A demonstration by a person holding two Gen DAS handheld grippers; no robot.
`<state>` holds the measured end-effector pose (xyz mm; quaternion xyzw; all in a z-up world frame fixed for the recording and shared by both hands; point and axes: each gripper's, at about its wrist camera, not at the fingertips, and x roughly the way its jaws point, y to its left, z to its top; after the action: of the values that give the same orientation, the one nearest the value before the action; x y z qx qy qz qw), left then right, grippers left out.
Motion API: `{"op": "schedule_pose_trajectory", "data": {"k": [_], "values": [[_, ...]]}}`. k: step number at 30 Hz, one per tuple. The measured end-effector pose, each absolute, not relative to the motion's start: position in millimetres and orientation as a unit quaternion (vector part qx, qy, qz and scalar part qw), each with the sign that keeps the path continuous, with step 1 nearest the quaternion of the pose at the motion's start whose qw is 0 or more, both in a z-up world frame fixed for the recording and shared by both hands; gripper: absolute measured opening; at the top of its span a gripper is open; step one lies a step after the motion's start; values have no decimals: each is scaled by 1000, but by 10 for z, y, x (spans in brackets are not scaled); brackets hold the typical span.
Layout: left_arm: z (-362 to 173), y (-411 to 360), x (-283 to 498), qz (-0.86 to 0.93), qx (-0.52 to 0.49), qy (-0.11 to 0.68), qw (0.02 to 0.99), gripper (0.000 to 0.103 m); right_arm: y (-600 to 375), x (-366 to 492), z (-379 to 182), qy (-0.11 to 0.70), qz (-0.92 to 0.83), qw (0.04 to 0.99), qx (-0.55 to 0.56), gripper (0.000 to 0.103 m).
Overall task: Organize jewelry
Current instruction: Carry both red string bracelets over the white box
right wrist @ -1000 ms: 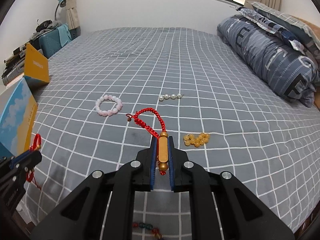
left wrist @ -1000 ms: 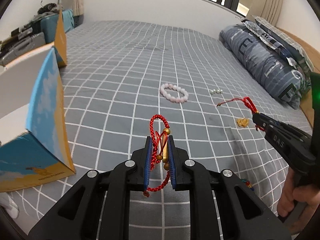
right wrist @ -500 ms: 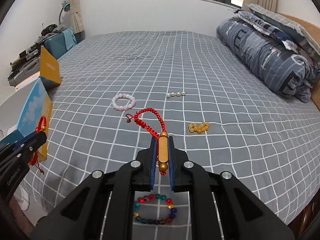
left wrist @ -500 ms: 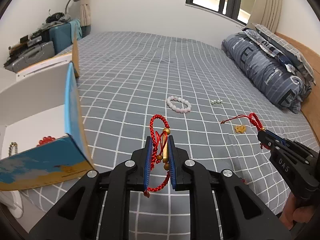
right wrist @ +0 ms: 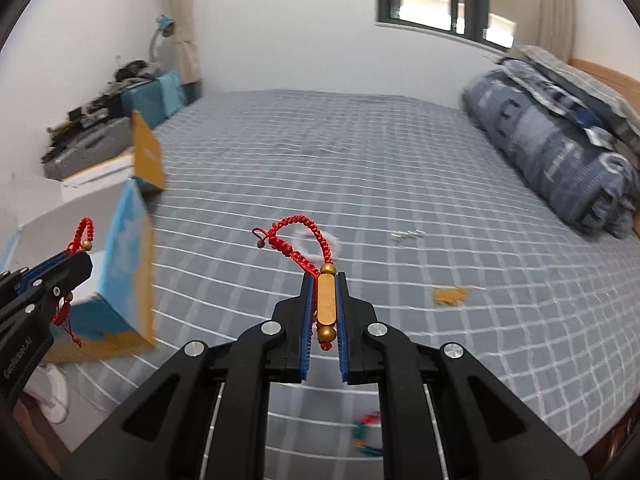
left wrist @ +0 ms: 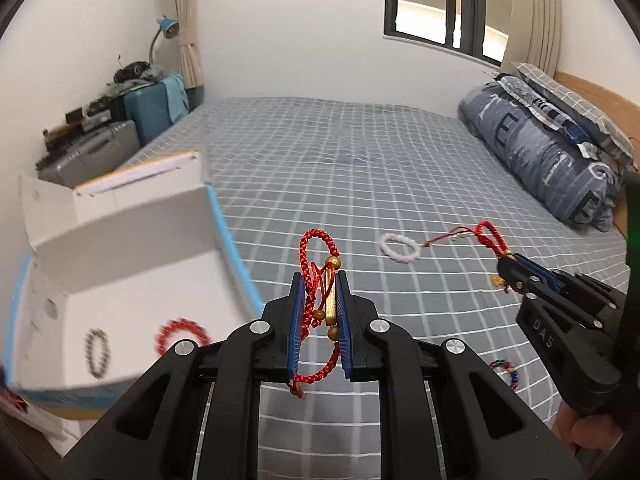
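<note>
My left gripper [left wrist: 319, 304] and right gripper [right wrist: 323, 308] each pinch a red bracelet [left wrist: 320, 276]. I should let go only above the box [left wrist: 120, 280], probably its blurry white inside.

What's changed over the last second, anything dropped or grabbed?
Both grippers rose and swung toward the open box, whose inside now shows two bracelets. Nothing dropped: left gripper and right gripper each still clamp a red cord bracelet. Bracelets on the bed stayed put.
</note>
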<state>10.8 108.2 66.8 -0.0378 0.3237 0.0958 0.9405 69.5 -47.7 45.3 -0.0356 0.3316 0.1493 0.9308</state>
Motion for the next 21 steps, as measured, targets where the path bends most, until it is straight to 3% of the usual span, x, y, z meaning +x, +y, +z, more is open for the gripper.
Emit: {"op": "schedule_pose_trajectory", "data": {"k": [11, 21], "values": [[983, 2316, -361, 226, -46, 328, 916, 15, 817, 603, 804, 314, 249, 912, -87, 10], [726, 3323, -518, 290, -103, 402, 862, 15, 2023, 534, 558, 369, 328, 853, -169, 10]]}}
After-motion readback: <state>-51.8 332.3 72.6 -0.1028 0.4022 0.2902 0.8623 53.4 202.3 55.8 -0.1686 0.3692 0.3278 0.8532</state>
